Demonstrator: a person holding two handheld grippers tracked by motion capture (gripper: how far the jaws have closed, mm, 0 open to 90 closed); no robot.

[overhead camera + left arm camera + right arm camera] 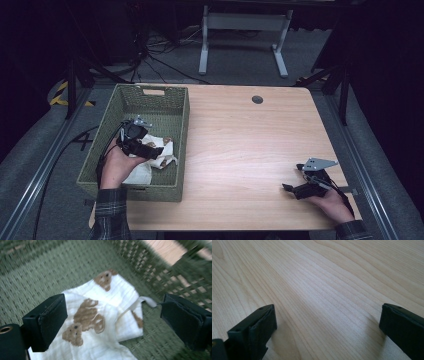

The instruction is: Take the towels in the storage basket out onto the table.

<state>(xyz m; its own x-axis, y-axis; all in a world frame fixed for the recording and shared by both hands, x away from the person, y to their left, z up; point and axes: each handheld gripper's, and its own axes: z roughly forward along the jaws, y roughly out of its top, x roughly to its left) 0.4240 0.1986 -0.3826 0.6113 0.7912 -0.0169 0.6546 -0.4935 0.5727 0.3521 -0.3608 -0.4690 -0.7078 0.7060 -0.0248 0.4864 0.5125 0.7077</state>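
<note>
Our left tongs hang agape above the bear-print cloth, which lies crumpled in the green wicker basket. Right tongs, also agape, rest empty on the worktop. We judge cloth deposited; withdrawal remains.

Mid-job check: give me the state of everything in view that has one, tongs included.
Left tongs: open, jaws wide apart above the cloth, gripping nothing.
Right tongs: open, nothing between them, low over the bare table.
Bear-print cloth: crumpled, lying in the basket.
Green woven basket: upright on the table.
</note>
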